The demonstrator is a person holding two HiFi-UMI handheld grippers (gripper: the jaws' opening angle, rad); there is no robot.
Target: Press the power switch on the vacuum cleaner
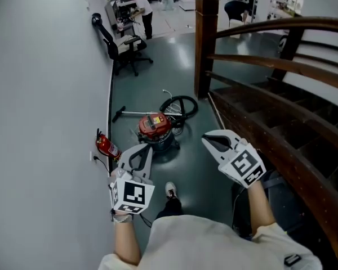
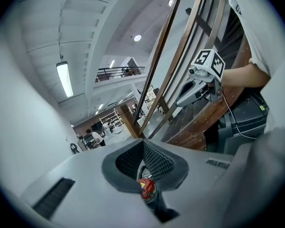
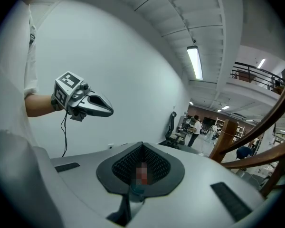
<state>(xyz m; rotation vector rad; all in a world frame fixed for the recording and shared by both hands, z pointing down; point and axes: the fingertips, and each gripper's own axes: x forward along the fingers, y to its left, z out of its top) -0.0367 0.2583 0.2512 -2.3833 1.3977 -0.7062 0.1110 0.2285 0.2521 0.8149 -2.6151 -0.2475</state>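
Evidently the switch is not yet pressed: the vacuum cleaner (image 1: 155, 128) stands on the floor (image 1: 197, 167) near its wall-side edge, well apart from both hands; left gripper (image 1: 142, 148) and right gripper (image 1: 207, 140), jaws pressed together and empty, point slightly downward toward it.
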